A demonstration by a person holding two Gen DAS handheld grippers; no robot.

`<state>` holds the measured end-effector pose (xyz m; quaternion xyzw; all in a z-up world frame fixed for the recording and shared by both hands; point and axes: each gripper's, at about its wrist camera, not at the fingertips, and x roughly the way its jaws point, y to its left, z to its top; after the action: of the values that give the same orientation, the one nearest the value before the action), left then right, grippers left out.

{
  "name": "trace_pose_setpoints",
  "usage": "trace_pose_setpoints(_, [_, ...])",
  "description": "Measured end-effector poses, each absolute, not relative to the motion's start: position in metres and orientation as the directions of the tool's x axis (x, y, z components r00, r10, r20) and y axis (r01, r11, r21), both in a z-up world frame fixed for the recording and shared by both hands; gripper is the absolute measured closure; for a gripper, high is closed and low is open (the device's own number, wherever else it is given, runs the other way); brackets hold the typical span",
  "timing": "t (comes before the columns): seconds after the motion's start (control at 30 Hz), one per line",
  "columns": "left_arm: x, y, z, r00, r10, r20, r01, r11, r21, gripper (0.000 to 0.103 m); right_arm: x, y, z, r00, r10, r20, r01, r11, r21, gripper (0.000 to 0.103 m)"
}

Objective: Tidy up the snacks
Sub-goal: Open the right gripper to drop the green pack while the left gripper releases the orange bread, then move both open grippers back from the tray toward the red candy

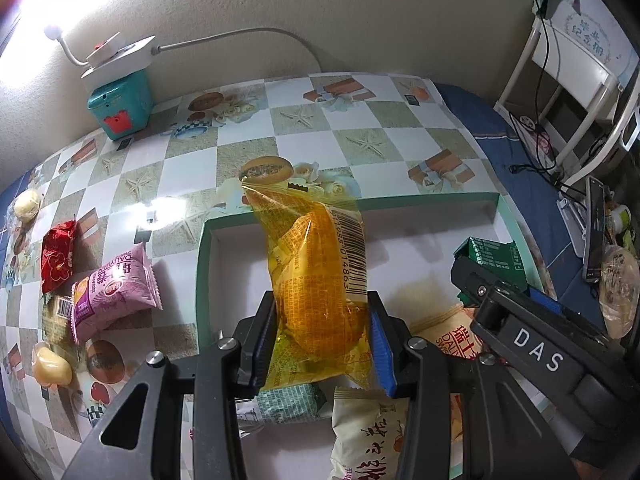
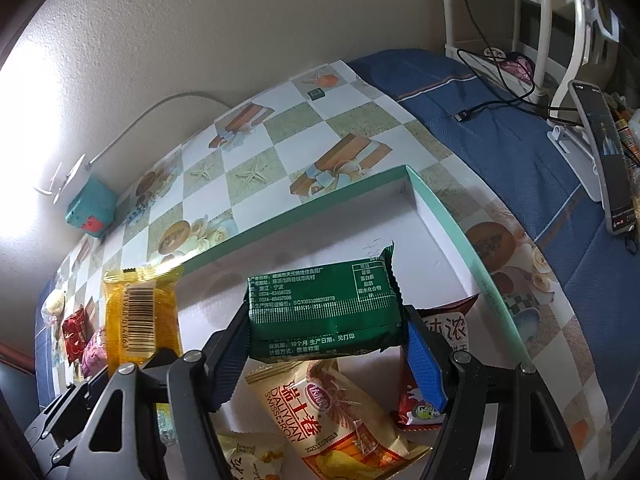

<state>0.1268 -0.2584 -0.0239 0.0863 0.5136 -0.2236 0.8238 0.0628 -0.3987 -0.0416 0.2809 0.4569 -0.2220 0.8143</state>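
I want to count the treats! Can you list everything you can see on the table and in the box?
yellow snack pack: 1, clear yellow, held over the box
green snack pack: 1, dark green, held over the box
box: 1, white with mint-green rim, on the table
Swiss roll pack: 1, cream and orange, inside the box
pink snack pack: 1, pink, on the table left of the box
red snack pack: 1, red, on the table beyond the pink one
teal container: 1, teal, by the wall
phone: 1, dark, on a stand at right
left hand-held gripper: 1, black, clamping the yellow pack
right hand-held gripper: 1, black, clamping the green pack
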Motion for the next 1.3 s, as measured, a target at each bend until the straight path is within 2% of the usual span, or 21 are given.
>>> trace_pose_setpoints(0.2, [0.128,-0.259,-0.025,0.36,-0.27,-0.893,0.459,0.885,-0.082,0.058,0.063,-0.399,-0.043,0.471,-0.104,-0.876,0.62,0.745,0.245,0.028])
trace_pose_setpoints(0.33, [0.127,-0.259,-0.019,0.37,-0.269,-0.889,0.466,0.882,-0.073,0.045,0.064,-0.398,-0.038,0.471,-0.118,-0.874,0.618,0.752,0.232,0.028])
trace_pose_setpoints(0.63, [0.131,-0.239,0.008,0.408,-0.269,-0.872,0.433,0.898,-0.075,0.044,0.06,-0.395,-0.005,0.514,-0.156,-0.843,0.597,0.771,0.222,0.027])
trace_pose_setpoints(0.8, [0.138,-0.213,0.026,0.457,-0.25,-0.854,0.357,0.931,-0.082,0.039,0.057,-0.39,0.014,0.524,-0.18,-0.832,0.586,0.785,0.199,0.027])
trace_pose_setpoints(0.83, [0.139,-0.207,0.028,0.463,-0.245,-0.852,0.341,0.936,-0.084,0.038,0.056,-0.388,0.018,0.525,-0.185,-0.831,0.583,0.789,0.193,0.026])
trace_pose_setpoints(0.93, [0.142,-0.19,0.032,0.481,-0.215,-0.85,0.295,0.953,-0.074,0.024,0.054,-0.383,0.026,0.528,-0.195,-0.826,0.573,0.8,0.178,0.019])
trace_pose_setpoints(1.1, [0.144,-0.167,0.035,0.501,-0.152,-0.852,0.225,0.973,-0.041,0.023,0.051,-0.373,0.03,0.529,-0.195,-0.826,0.557,0.814,0.165,0.015])
trace_pose_setpoints(1.23, [0.143,-0.153,0.037,0.515,-0.126,-0.848,0.194,0.981,-0.028,0.016,0.05,-0.363,0.028,0.528,-0.179,-0.83,0.537,0.828,0.162,0.014])
trace_pose_setpoints(1.3, [0.141,-0.148,0.038,0.521,-0.116,-0.845,0.184,0.983,-0.022,0.016,0.05,-0.359,0.027,0.525,-0.176,-0.833,0.532,0.831,0.16,0.014])
